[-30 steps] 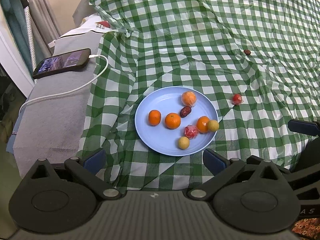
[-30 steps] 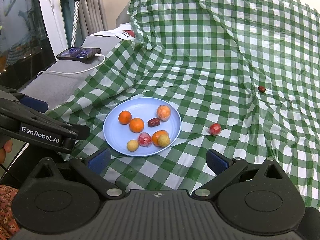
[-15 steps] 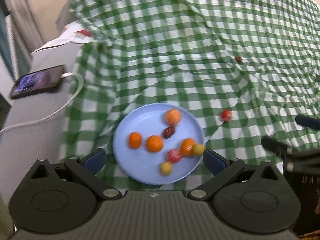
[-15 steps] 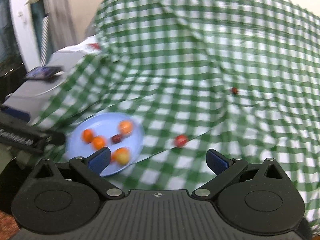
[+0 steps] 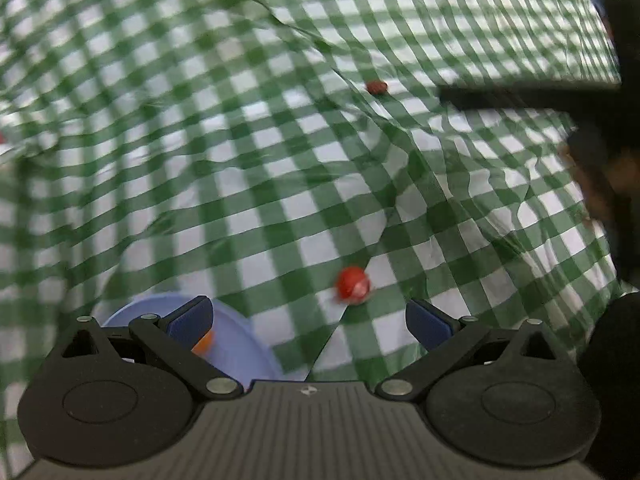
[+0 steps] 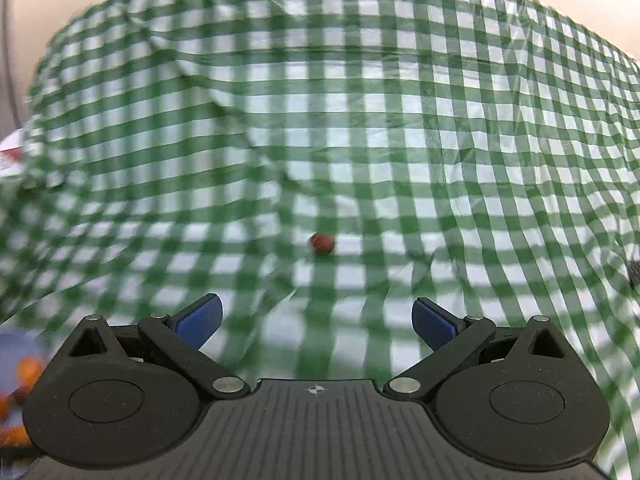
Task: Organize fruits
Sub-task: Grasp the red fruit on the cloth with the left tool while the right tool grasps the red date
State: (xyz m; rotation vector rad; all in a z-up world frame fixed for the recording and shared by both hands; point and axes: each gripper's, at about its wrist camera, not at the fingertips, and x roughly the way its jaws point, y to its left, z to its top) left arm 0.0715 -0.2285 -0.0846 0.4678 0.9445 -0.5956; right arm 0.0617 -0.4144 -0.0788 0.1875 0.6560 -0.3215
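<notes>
The left gripper [image 5: 308,318] hangs low over the checked cloth [image 5: 248,168], its jaws wide apart and empty. A red fruit [image 5: 352,284] lies on the cloth just beyond the fingertips, a little right of the middle between them. The blue plate [image 5: 240,340] is near left, partly hidden behind the left finger, with an orange fruit [image 5: 203,345] showing on it. A dark date [image 5: 377,87] lies far on the cloth, well apart from the red fruit.

The right gripper [image 6: 316,322] points at the date [image 6: 321,242], which lies ahead of its open, empty jaws. The plate with fruits is a blur at the near left edge. In the left view the right gripper is a dark shape at the right edge.
</notes>
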